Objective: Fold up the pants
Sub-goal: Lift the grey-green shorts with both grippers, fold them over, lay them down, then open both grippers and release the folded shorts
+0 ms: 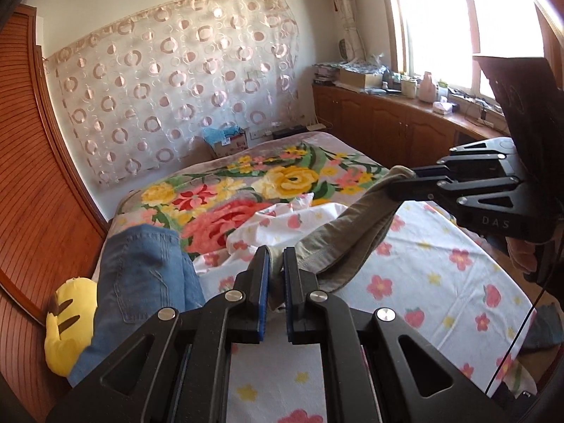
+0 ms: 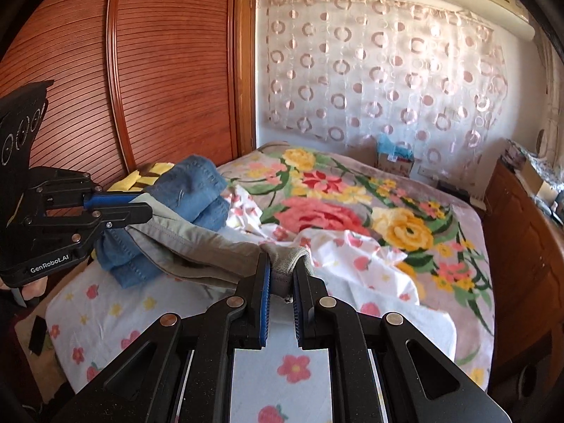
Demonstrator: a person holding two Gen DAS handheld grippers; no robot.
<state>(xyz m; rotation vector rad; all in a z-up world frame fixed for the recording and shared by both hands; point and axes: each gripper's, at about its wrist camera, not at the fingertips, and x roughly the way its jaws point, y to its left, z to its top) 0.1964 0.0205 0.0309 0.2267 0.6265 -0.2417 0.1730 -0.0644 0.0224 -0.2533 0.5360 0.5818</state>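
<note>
Olive-grey pants [image 1: 352, 236] hang stretched between my two grippers above the bed. My left gripper [image 1: 276, 257] is shut on one end of the pants; it also shows in the right wrist view [image 2: 144, 204] at the left. My right gripper [image 2: 282, 268] is shut on the other end of the pants [image 2: 197, 250]; it shows in the left wrist view [image 1: 402, 183] at the right. The cloth sags between the grippers, above the flowered sheet.
Folded blue jeans [image 1: 148, 275] lie at the bed's left side beside a yellow plush toy [image 1: 70, 320]. A flowered blanket [image 2: 352, 204] and a crumpled white sheet [image 2: 352, 257] cover the bed. A wooden wardrobe [image 2: 141, 70] stands left, cabinets [image 1: 387, 120] under the window.
</note>
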